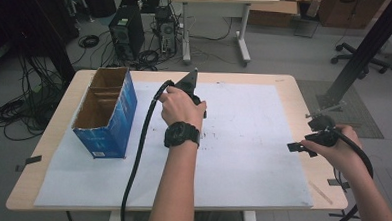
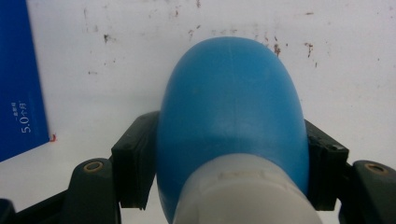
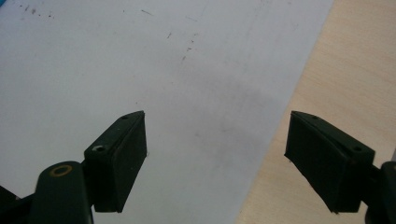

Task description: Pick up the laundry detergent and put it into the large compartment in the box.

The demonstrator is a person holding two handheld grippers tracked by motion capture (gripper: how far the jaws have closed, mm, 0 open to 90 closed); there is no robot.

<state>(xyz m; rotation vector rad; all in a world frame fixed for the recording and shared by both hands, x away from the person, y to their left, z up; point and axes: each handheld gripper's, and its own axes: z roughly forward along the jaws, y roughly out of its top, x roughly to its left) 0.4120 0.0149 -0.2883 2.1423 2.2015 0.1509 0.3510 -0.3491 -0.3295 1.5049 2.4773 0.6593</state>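
Note:
A blue rubber bulb (image 2: 231, 98) with a white end (image 2: 243, 191) sits between the pads of my left gripper (image 2: 229, 163), and both pads press on its sides. In the high view the left gripper (image 1: 197, 98) is low over the white paper sheet (image 1: 251, 168) near the table's middle, with the hand covering the bulb. My right gripper (image 3: 215, 135) stands open with nothing between its fingers, over the sheet's right edge. The high view shows the right gripper (image 1: 310, 133) near the table's right side.
An open blue cardboard box (image 1: 106, 111) stands on the left of the sheet, and its blue side (image 2: 18, 79) is close to the left gripper. The wooden table (image 1: 320, 188) ends just right of the right hand. Cables, computers and a desk lie beyond the far edge.

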